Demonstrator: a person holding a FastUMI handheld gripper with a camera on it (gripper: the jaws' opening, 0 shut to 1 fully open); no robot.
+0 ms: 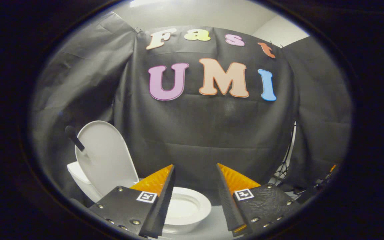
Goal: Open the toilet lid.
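White plastic stands out against the dark cloth: the toilet lid (107,156) is already raised, standing close to upright and leaning back toward the tank (78,176) behind it, well off the seat. Below and ahead of it, the toilet bowl (187,206) lies uncovered, its pale rim and hollow visible between and just beyond the fingers. A dark rod-like handle (74,137) pokes up beside the lid's far edge; what it belongs to I cannot tell. The tongs (195,176) are spread wide with a clear gap between the two fingers and nothing held in them; neither finger touches the lid, which is off to one side of them and a little apart. Judged from how things lie, the main work of the task looks done: the lid is up and appears to rest on its own without support, and the bowl is open. What may be left is small, perhaps only making sure the lid leans back far enough not to fall forward, and drawing the tongs clear. Whether the lid actually rests against the tank or merely balances near it is not certain from this angle. A stand's legs (283,173) show at the edge of the booth's cloth wall (205,140).
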